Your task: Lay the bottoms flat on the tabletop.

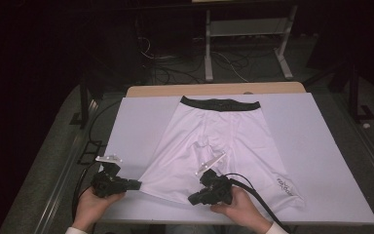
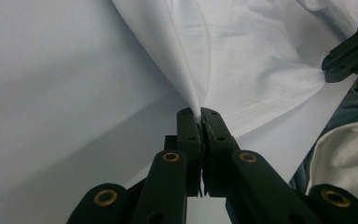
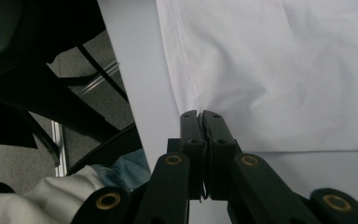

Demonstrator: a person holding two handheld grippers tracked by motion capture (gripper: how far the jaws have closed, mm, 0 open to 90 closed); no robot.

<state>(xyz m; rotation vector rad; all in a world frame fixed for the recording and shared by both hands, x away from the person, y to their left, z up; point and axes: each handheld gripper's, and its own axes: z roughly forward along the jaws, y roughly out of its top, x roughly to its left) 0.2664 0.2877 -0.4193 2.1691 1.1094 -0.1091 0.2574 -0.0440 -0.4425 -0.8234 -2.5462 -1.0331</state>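
High view: flat white shorts point(image 1: 219, 141) are pinched at the near-left hem by left gripper point(image 1: 135, 185) and right gripper point(image 1: 193, 199); folding is judged barely begun.

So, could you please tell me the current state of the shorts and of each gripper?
white shorts: spread flat on the table, waistband at far side, near leg hem pinched at two points.
left gripper: shut on the hem.
right gripper: shut on the hem.
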